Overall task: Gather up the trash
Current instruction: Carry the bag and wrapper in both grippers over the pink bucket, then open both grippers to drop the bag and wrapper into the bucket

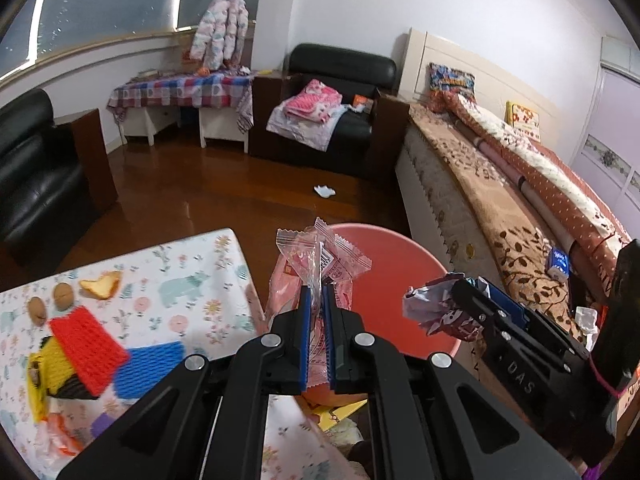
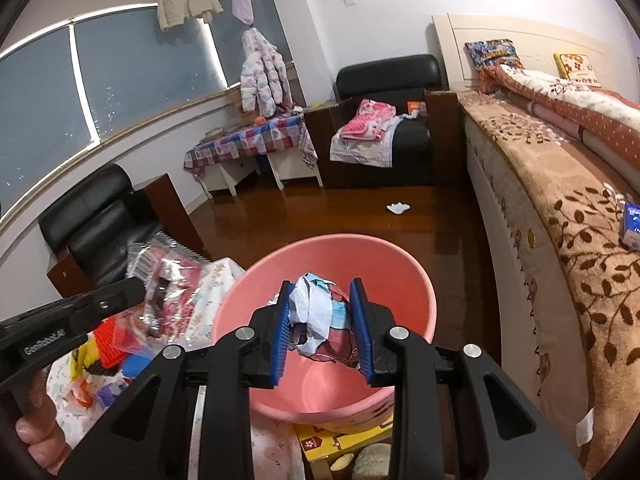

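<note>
Your left gripper [image 1: 317, 300] has its jaws pinching a clear, pink-printed plastic wrapper [image 1: 320, 258]; its long axis stands upright, rising past the jaw tips. Beyond and below them sits the pink basin [image 2: 320, 248]. Your right gripper's [image 2: 322, 300] jaws clamp a crumpled white-and-blue paper wad [image 2: 316, 312] over that basin.
</note>
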Available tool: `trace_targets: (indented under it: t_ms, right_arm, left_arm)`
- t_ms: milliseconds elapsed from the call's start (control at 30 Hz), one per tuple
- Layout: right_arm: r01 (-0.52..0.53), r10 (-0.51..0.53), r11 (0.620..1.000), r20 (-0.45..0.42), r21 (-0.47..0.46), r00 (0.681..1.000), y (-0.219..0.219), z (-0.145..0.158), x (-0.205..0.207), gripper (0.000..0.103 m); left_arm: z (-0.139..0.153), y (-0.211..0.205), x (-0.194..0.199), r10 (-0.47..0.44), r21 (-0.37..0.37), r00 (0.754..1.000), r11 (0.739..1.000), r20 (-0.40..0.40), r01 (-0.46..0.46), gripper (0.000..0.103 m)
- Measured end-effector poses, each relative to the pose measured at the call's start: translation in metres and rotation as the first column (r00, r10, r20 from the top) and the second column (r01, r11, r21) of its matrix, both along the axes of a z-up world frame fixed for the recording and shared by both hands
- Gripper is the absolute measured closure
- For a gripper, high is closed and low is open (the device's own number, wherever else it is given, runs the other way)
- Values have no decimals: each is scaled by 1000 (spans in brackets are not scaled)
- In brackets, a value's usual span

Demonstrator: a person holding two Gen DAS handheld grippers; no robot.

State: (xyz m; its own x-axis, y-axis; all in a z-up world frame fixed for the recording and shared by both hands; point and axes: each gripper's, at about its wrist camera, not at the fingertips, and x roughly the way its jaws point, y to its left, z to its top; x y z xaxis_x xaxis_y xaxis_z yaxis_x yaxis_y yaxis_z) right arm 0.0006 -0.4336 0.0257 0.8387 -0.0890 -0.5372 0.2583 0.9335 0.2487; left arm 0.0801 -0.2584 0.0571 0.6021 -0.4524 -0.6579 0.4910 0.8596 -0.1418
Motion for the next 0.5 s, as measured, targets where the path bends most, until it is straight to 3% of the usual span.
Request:
trace_targets:
  t_ms: [133, 500]
  right_arm:
    - [-2, 2, 1000, -26, 16, 1000, -4, -12, 6, 74]
    - [-22, 25, 999, -52, 41, 998, -7, -27, 13, 74]
  left_arm:
    - [-18, -18, 13, -16, 13, 999, 1000, -47, 17, 98]
    - [-48, -31, 25, -15, 47, 996, 999, -87, 19, 97]
